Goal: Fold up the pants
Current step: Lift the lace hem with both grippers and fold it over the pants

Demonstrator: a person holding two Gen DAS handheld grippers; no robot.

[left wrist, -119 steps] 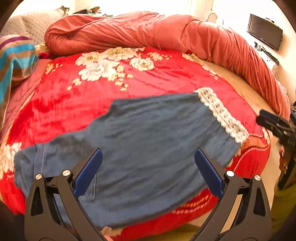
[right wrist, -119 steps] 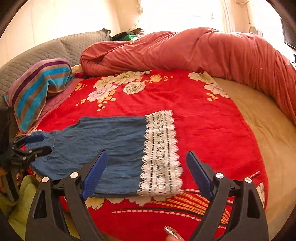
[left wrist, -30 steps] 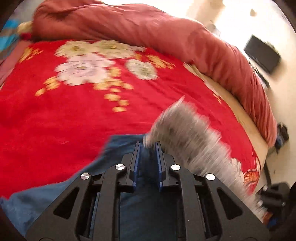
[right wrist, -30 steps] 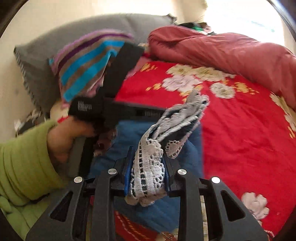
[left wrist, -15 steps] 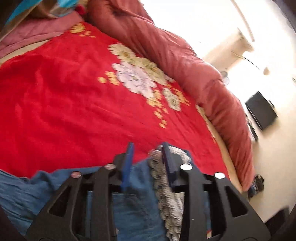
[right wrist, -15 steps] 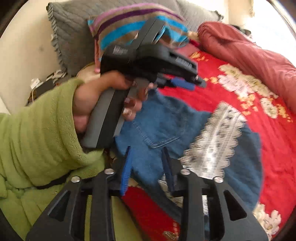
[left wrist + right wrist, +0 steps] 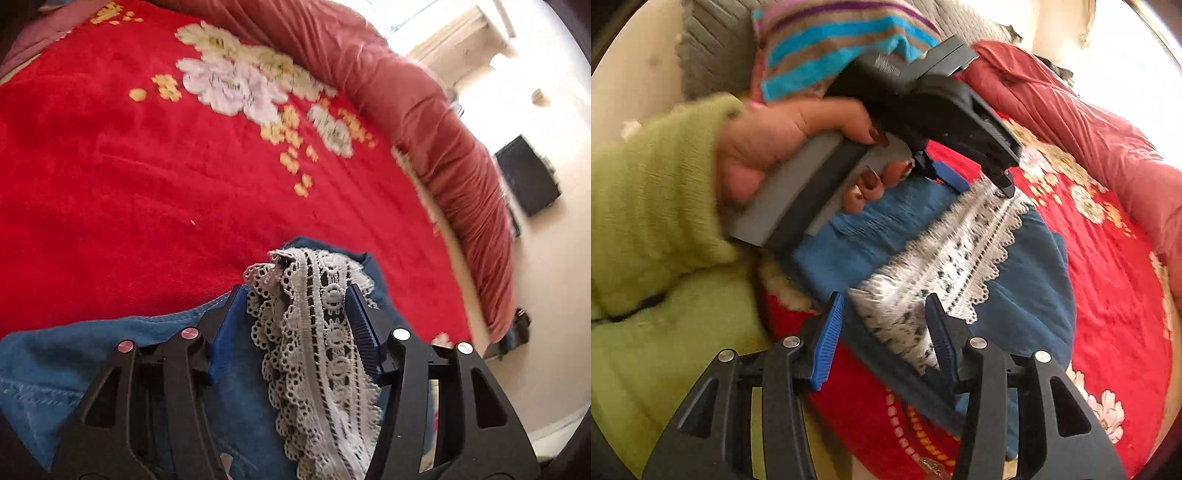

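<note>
The blue denim pants (image 7: pixel 1034 288) lie folded over on the red blanket, their white lace hem (image 7: pixel 960 251) on top of the denim. My right gripper (image 7: pixel 884 297) stands over the near end of the lace. Its jaws are opening, and the lace lies loose between them. A hand in a green sleeve (image 7: pixel 657 206) holds my left gripper (image 7: pixel 982 184) at the far end of the lace. In the left wrist view that left gripper (image 7: pixel 295 291) is also opening, with the lace hem (image 7: pixel 325 332) draped between its blue pads over the denim (image 7: pixel 74 362).
The red floral blanket (image 7: pixel 147 166) covers the bed. A rolled red duvet (image 7: pixel 424 110) runs along its far side. A striped pillow (image 7: pixel 827 40) and a grey pillow (image 7: pixel 709 48) sit at the head. The bed's near edge is just below my right gripper. A dark screen (image 7: pixel 528 184) hangs on the wall.
One second ago both grippers were shut on the lace hem in the air. They have lowered it onto the denim, and both pairs of jaws have spread apart.
</note>
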